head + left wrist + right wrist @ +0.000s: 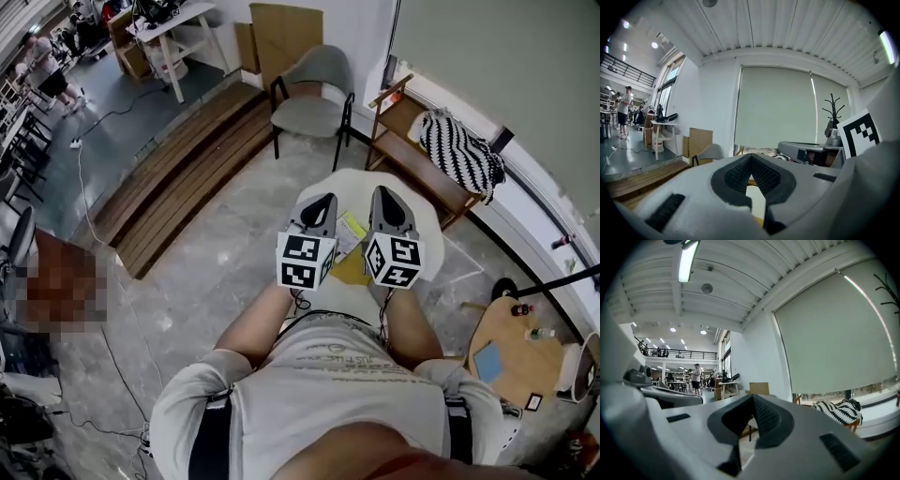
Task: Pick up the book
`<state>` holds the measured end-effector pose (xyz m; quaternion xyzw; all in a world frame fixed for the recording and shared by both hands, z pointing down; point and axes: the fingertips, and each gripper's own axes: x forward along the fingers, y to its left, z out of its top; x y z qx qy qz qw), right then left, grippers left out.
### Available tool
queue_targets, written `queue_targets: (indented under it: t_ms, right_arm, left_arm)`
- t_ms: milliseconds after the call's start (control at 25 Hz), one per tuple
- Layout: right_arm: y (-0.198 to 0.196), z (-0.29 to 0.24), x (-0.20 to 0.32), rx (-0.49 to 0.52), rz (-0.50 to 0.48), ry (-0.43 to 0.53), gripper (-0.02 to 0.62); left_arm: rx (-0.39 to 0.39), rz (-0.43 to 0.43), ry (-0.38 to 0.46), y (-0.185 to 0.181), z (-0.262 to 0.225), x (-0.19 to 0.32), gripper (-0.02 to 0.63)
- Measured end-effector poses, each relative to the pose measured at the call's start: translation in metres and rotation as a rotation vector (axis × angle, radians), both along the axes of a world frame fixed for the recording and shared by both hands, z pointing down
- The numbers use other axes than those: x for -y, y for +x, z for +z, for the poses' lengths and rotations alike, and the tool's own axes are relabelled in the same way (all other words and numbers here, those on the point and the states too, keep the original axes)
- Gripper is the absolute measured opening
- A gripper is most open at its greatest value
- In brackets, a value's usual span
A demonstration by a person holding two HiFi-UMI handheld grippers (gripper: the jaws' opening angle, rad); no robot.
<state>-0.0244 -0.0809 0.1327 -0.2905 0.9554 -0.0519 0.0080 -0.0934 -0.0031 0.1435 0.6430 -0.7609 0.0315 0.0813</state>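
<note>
Left gripper [324, 201] first: jaws pinched tip to tip, nothing caught between the dark ribbed pads. Right gripper [385, 193], same story, closed to a point and empty, and its own view looks past the tips at the room beyond. The two are held side by side, noses toward twelve o'clock, marker cubes back by the person's [328, 394] chest.

And there's the book [352, 233], lying flat in the gap between them. It is thin, with a pale yellow-green cover and a deeper yellow showing at its near end. Both grippers cover its edges, and neither touches it.

It rests on a round white table [349, 180] directly under the jaws. Out at twelve o'clock stands a grey chair [314, 96]. At two o'clock is a wooden shelf [401, 141] with a black-and-white striped cloth [459, 150] heaped on it.
</note>
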Motion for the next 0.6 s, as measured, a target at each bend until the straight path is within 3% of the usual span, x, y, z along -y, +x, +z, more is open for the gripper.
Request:
queue_targets:
  t_ms: [600]
  right_arm:
    - [0.023,0.023,0.064,0.006,0.066,-0.046,0.026]
  left_arm:
    - [0.019,0.071,-0.049,0.017,0.016,0.072,0.018]
